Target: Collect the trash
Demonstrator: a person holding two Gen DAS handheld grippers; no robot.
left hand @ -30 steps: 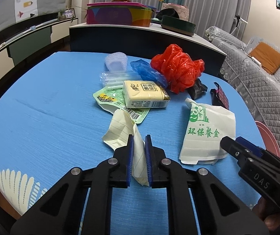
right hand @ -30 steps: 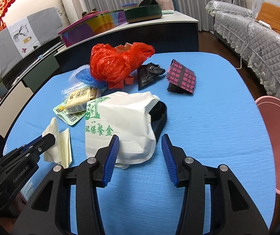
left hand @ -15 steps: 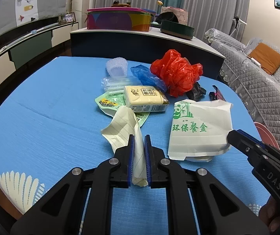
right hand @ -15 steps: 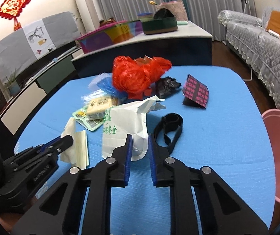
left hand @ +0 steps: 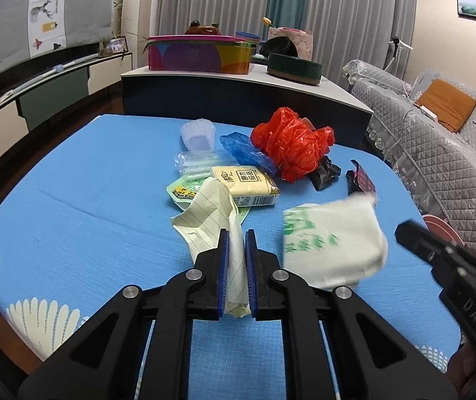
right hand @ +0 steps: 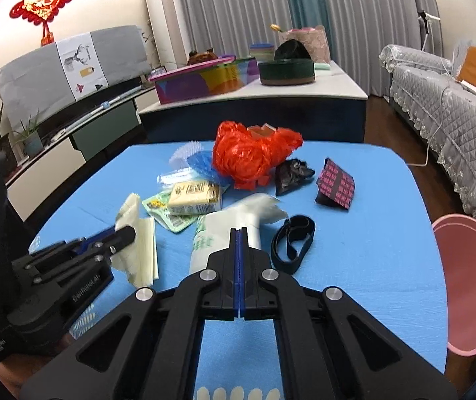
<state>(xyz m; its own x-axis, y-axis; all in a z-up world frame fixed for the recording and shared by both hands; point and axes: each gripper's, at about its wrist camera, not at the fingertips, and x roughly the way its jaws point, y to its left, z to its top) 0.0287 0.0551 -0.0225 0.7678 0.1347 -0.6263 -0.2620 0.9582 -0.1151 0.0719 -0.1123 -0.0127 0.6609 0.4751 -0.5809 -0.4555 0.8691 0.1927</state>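
Observation:
My left gripper [left hand: 236,233] is shut on a crumpled cream lined paper [left hand: 209,213], held above the blue table [left hand: 88,200]; it also shows in the right wrist view [right hand: 141,243]. My right gripper [right hand: 239,231] is shut on a white paper bag with green print [right hand: 234,223], lifted off the table; the bag shows blurred in the left wrist view [left hand: 331,243]. A black plastic ring [right hand: 292,243] lies where the bag was.
More trash lies mid-table: a red plastic bag [right hand: 251,153], a blue bag [left hand: 244,153], a yellow tissue pack [left hand: 244,185], a green wrapper [right hand: 164,210], a black wrapper [right hand: 292,173], a pink-patterned packet [right hand: 336,186]. A pink bin [right hand: 471,286] stands at the right.
My right gripper closed on the white bag and lifted it, uncovering the black ring. My left gripper kept its hold on the lined paper and rose a little.

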